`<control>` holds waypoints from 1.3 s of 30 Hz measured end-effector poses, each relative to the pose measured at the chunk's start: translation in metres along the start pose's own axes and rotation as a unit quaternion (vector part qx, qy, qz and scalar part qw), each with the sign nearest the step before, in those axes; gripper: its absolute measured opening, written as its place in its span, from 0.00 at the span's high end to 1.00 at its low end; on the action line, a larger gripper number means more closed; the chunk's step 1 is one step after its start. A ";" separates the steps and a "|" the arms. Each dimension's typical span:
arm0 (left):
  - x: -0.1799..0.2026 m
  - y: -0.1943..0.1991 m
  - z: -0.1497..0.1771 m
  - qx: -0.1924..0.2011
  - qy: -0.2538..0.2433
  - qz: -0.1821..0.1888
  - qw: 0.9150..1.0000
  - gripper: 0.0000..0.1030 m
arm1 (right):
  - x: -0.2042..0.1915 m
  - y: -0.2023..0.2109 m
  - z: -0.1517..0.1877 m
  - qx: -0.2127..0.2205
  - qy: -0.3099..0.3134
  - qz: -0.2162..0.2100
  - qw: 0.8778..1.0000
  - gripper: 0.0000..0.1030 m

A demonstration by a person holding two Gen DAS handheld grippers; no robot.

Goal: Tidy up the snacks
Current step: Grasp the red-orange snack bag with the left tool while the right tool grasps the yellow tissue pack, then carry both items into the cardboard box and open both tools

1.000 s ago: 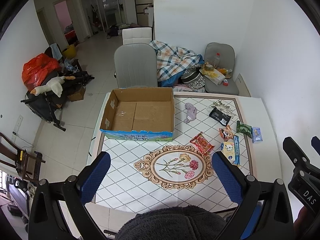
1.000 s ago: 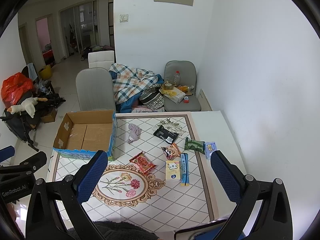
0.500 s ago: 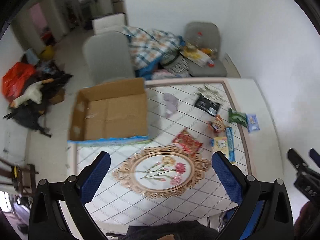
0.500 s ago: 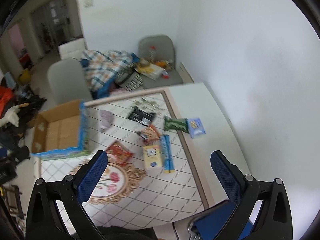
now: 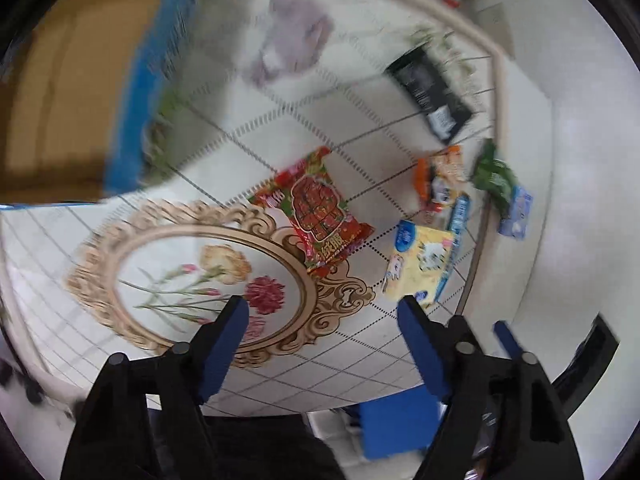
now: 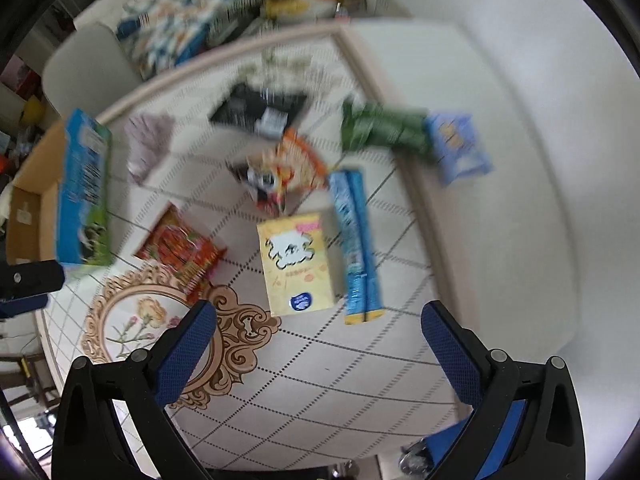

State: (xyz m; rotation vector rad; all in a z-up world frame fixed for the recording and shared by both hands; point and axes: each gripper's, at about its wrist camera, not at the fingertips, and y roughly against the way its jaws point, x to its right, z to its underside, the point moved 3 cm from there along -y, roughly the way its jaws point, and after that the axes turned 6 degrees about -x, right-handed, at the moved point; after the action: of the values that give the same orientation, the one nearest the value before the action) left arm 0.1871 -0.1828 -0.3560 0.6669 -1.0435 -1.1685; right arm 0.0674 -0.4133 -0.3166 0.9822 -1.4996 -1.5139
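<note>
Snacks lie loose on the patterned table: a red packet (image 5: 322,210) (image 6: 180,250), a yellow box (image 5: 420,262) (image 6: 298,264), a blue stick pack (image 6: 356,240), an orange bag (image 6: 286,170), a black packet (image 5: 430,92) (image 6: 258,110), a green bag (image 6: 384,130) and a light blue packet (image 6: 458,146). The open cardboard box (image 5: 68,80) (image 6: 82,188) stands at the left. My left gripper (image 5: 322,308) hangs open above the table, just short of the red packet. My right gripper (image 6: 318,314) is open too, close over the yellow box. Neither holds anything.
A crumpled lilac cloth (image 5: 294,44) (image 6: 148,146) lies beside the box. Beyond the table's far edge stand a grey chair (image 6: 80,76) and a heap of checked fabric (image 6: 180,36). The white table border (image 6: 512,184) runs along the right.
Both grippers have dropped from high above the room to close over the table and tilted down; the snacks now fill each view. Both stay open.
</note>
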 end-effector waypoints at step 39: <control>0.052 -0.032 0.040 0.100 -0.130 -0.144 0.976 0.60 | -0.046 -0.098 0.007 -0.092 -0.007 -0.088 0.992 0.35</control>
State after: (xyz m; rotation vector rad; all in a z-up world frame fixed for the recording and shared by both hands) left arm 0.1399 -0.2378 -0.3519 0.8606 -1.3296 -1.4416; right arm 0.0786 -0.3677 -0.4143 1.0165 -1.2816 -1.7530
